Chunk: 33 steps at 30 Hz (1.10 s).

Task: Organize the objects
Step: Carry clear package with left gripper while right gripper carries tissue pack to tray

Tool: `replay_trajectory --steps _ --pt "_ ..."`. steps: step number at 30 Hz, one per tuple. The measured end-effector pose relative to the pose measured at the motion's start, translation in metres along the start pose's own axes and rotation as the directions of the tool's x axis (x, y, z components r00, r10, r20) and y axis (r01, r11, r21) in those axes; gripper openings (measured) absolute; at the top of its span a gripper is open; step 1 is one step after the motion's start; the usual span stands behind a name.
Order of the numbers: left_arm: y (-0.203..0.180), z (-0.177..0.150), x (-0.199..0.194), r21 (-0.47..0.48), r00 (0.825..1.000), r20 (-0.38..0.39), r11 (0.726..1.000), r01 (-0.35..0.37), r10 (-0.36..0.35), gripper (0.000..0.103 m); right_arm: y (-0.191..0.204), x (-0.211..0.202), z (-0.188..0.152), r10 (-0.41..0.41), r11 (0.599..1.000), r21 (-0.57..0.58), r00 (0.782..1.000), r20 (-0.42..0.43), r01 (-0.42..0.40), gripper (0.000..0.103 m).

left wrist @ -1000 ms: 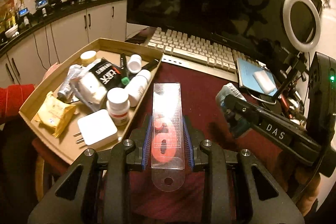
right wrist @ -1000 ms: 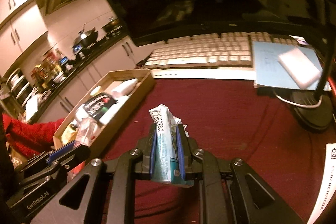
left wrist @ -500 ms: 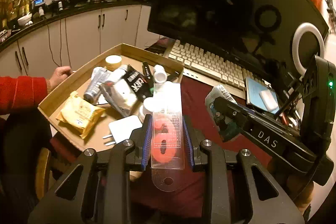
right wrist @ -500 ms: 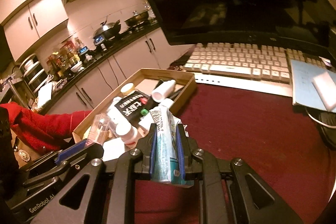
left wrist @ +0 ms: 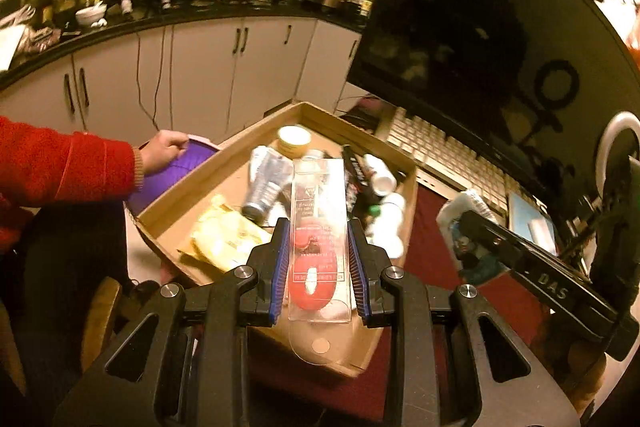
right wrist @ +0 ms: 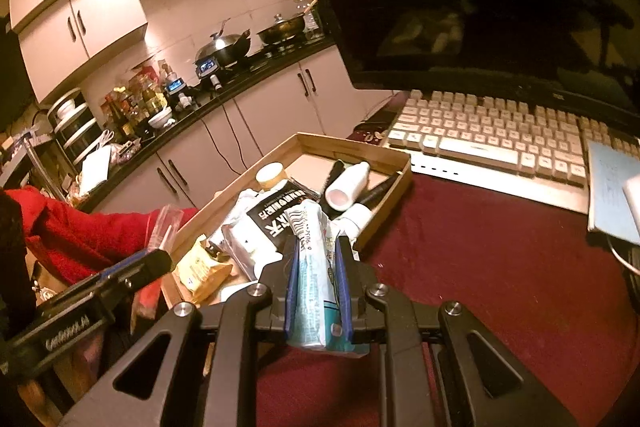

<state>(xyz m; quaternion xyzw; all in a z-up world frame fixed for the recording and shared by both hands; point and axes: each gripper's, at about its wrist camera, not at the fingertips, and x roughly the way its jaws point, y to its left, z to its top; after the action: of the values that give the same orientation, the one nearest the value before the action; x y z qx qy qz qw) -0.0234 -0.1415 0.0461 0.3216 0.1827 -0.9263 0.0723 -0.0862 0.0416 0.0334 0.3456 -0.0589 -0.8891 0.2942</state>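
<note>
Above the near end of the cardboard tray [left wrist: 224, 155], the left tool [left wrist: 319, 263] is clamped on a clear plastic blister pack [left wrist: 319, 227] with red pieces inside, its blue pads pressing the pack's two long edges. To the right of the tray, over the dark red table [right wrist: 500, 267], the right tool [right wrist: 318, 291] is clamped on a crinkled white and teal pouch [right wrist: 316, 267], gripped across its middle with the sealed top sticking forward. Inside the tray lie a yellow snack packet [left wrist: 224, 237], a silver tube [left wrist: 264, 187], white bottles [right wrist: 347, 183] and a black sachet [right wrist: 280, 217].

Both held things look light. The blister pack seems thin and springy, likely to bow or slip if squeezed across its flat faces, so the edge hold near its weighted lower half suits it. The pouch is soft and will crush; a mid-body hold is probably safest, with little force. Beyond the tray's far side, a hand in a red sleeve [left wrist: 164, 149] holds a purple object [left wrist: 176, 167].
</note>
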Motion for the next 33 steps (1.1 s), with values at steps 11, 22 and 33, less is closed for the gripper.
replay_trajectory --steps 11,22,33 --pt "0.026 0.014 0.034 -0.052 0.999 -0.036 0.999 -0.011 0.009 0.027 0.014 0.034 0.017 -0.001 0.999 -0.032 0.999 -0.039 0.0 0.016" --pt "0.045 0.035 0.076 -0.069 0.995 -0.098 0.998 -0.016 0.009 0.027 0.028 0.086 0.038 -0.039 0.995 -0.091 0.994 -0.098 0.03 0.016" --pt "0.048 0.032 0.09 -0.033 0.993 -0.119 0.999 0.001 -0.005 0.027 0.037 0.127 0.052 -0.104 0.984 -0.156 0.989 -0.103 0.087 0.016"
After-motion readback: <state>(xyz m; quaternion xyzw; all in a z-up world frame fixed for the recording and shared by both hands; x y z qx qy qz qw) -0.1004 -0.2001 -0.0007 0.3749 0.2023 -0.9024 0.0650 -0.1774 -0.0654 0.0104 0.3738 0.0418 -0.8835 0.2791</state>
